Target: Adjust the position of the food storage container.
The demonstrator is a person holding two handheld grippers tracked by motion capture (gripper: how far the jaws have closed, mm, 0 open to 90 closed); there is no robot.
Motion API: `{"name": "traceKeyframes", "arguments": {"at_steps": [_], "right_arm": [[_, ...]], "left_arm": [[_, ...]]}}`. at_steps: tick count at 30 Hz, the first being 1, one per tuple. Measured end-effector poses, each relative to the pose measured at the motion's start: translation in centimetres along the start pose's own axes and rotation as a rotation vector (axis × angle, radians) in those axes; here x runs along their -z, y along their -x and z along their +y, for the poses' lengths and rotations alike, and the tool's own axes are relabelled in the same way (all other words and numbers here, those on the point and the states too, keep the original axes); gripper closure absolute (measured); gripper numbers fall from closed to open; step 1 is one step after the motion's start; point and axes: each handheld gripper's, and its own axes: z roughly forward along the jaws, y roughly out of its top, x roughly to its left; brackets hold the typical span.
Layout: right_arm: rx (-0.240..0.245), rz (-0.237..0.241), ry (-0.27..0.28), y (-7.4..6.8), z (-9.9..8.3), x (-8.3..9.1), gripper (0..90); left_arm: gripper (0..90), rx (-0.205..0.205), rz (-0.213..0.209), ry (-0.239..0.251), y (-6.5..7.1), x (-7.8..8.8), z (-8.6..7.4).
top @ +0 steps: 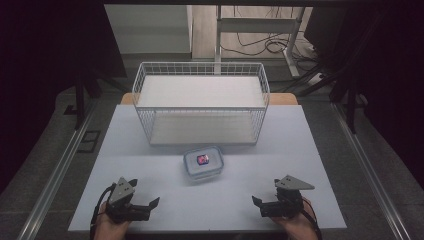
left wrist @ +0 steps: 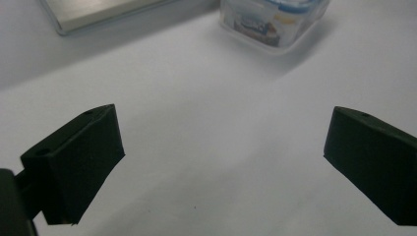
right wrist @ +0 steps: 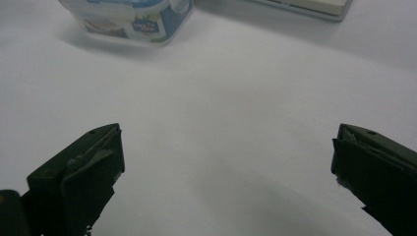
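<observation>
Clear lidded container (top: 203,163) sitting mid-desk, just in front of the wire basket (top: 201,102), something red inside, possibly food. Left tool (top: 149,206) and right tool (top: 258,205) resting nearer than it, both spread wide and empty. Bare white desk (top: 165,200) all around, edges well apart.

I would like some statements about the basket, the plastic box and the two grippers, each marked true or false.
1. The plastic box sits inside the wire basket. False: it stands on the table, in front of the basket.
2. The left gripper has its jaws wide apart. True.
3. The right gripper is shut on the box. False: it is open and holds nothing, well apart from the box.
4. The box has its lid on. True.
5. The basket lies tipped on its side. False: it stands upright.
</observation>
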Motion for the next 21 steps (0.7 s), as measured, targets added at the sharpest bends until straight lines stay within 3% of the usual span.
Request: {"name": "traceKeyframes", "arguments": {"at_steps": [5,8,16,21], "right_arm": [[-0.002,0.008,-0.022,-0.1,0.1,-0.2,0.0],[-0.008,0.007,-0.016,-0.2,0.3,0.1,3.9],[-0.026,0.014,-0.016,0.0,0.7,0.2,13.2],[-0.019,0.027,-0.015,0.0,1.5,0.1,20.7]], "left_arm": [[0.6,-0.002,-0.020,-0.013,0.3,-0.2,0.2],[0.8,0.020,-0.065,0.014,0.1,0.2,0.4],[7.7,0.007,-0.044,0.010,0.3,0.1,0.9],[10.3,-0.014,-0.055,-0.003,0.6,-0.4,1.5]]}}
